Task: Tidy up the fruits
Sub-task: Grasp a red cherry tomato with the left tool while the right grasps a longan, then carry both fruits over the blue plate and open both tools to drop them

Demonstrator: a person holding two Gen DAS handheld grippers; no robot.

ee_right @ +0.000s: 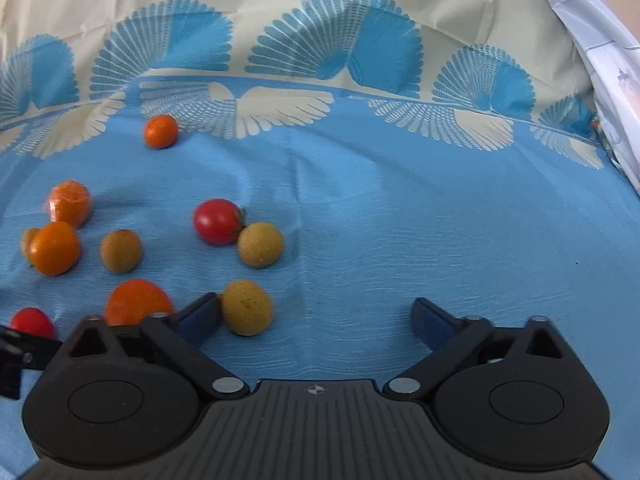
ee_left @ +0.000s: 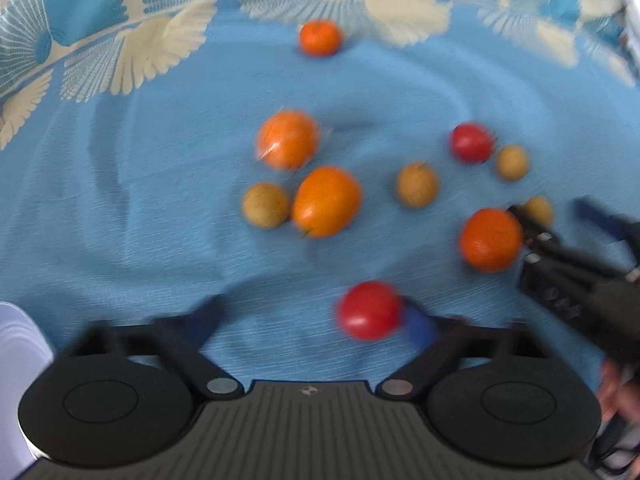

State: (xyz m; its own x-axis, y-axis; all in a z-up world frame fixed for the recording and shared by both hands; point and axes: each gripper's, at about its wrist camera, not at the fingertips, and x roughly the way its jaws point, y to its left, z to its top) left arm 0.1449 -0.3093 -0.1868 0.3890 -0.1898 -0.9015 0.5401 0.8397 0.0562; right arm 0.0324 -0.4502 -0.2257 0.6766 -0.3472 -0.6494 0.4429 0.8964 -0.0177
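Fruits lie scattered on a blue cloth (ee_left: 120,200). My left gripper (ee_left: 316,316) is open, with a red tomato (ee_left: 368,311) touching its right finger. Beyond it lie an oval orange fruit (ee_left: 326,201), a wrapped orange (ee_left: 287,140), several tan round fruits (ee_left: 416,184), a second tomato (ee_left: 471,143) and a far small orange (ee_left: 320,37). My right gripper (ee_right: 316,316) is open over bare cloth; a tan fruit (ee_right: 247,307) sits against its left finger. An orange (ee_right: 136,302) lies just left of that finger. The right gripper also shows in the left wrist view (ee_left: 560,216), beside an orange (ee_left: 490,239).
The cloth has a cream border with blue fan patterns (ee_right: 336,52) at the back. A white fabric (ee_right: 600,40) lies at the far right. A white object (ee_left: 16,360) sits at the lower left of the left wrist view. The left wrist view is motion-blurred.
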